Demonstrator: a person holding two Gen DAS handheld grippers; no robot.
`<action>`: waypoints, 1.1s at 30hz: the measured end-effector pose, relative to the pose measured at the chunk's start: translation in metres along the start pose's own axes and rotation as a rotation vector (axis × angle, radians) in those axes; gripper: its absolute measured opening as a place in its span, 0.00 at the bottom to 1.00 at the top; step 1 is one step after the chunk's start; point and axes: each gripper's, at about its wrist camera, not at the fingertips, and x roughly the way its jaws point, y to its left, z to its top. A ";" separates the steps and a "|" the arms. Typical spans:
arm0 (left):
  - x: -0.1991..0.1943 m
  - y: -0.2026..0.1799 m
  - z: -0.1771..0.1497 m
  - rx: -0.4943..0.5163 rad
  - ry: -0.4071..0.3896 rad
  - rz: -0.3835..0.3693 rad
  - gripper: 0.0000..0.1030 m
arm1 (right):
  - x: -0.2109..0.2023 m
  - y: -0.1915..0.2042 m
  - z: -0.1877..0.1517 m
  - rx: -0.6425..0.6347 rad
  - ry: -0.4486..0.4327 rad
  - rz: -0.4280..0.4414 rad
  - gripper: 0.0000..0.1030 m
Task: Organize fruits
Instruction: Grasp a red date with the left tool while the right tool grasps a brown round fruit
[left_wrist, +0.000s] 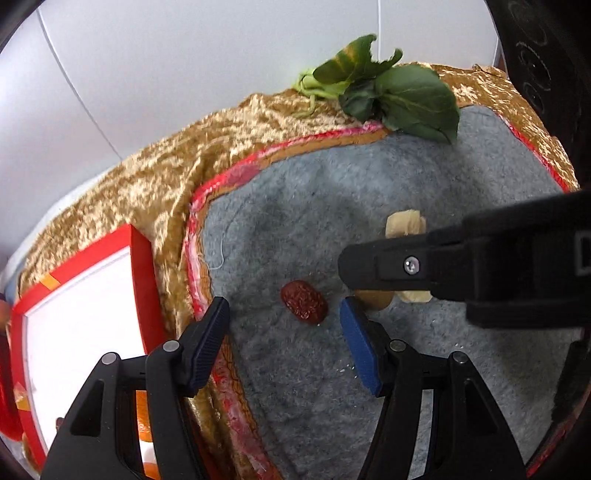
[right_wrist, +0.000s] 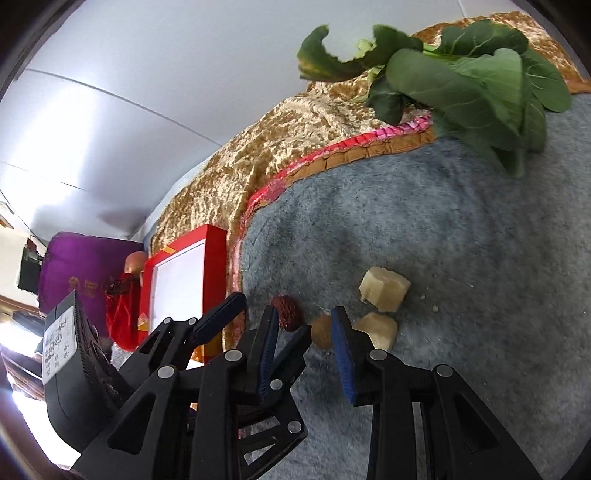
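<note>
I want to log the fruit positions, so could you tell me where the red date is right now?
The red date lies on the grey felt mat, between the left gripper's open fingers in the left wrist view, just left of a small brown fruit.

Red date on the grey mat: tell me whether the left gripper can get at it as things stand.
Probably yes. The red date lies just ahead of the open left gripper, nothing between. The right gripper hovers close beside and might crowd it.
</note>
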 end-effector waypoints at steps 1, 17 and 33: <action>0.000 0.000 -0.001 0.005 0.000 -0.002 0.60 | 0.003 0.001 0.000 -0.009 -0.002 -0.024 0.31; -0.008 0.018 -0.009 -0.040 0.025 -0.048 0.60 | 0.029 0.031 -0.012 -0.253 0.026 -0.265 0.21; 0.012 -0.010 0.012 -0.038 0.024 -0.064 0.50 | -0.048 -0.020 0.009 0.011 -0.087 -0.073 0.22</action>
